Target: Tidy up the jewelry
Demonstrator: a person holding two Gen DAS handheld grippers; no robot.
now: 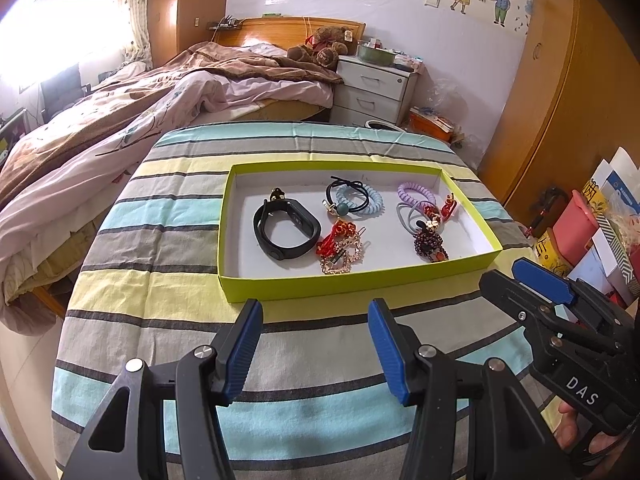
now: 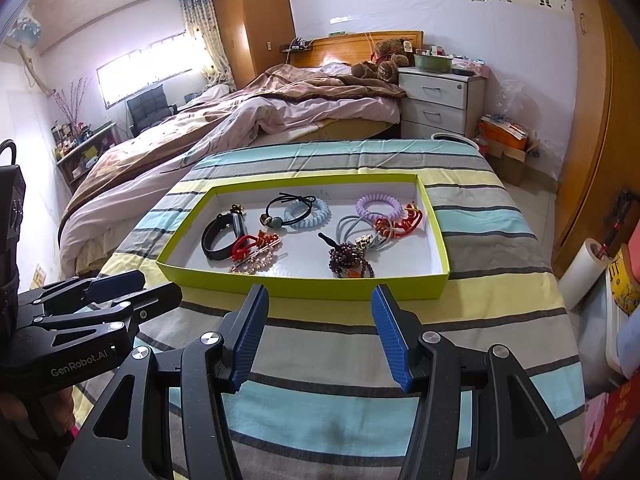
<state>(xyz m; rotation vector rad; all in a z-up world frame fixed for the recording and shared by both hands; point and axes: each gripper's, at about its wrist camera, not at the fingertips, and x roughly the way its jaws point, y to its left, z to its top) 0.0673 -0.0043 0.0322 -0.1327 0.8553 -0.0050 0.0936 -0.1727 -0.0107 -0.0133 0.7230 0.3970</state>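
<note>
A shallow lime-green box [image 1: 352, 282] [image 2: 304, 289] sits on the striped cloth. Inside lie a black wristband [image 1: 286, 229] [image 2: 219, 236], a light-blue coil tie with a black elastic [image 1: 354, 197] [image 2: 306, 211], a red and gold hair clip [image 1: 340, 246] [image 2: 256, 250], a purple coil tie [image 1: 416, 193] [image 2: 378, 206], grey ties with red pieces [image 1: 434, 211] [image 2: 384, 226] and a dark beaded piece [image 1: 430, 245] [image 2: 350, 260]. My left gripper [image 1: 316, 350] is open and empty just before the box; it also shows at the left of the right wrist view [image 2: 132, 290]. My right gripper [image 2: 320, 334] is open and empty, also before the box.
The striped cloth [image 1: 180, 320] covers the table. A bed with a rumpled quilt [image 1: 120, 120] lies at the left, a white drawer unit [image 1: 374, 88] behind. Boxes and bags [image 1: 592, 232] crowd the floor at the right, next to a wooden wardrobe [image 1: 560, 100].
</note>
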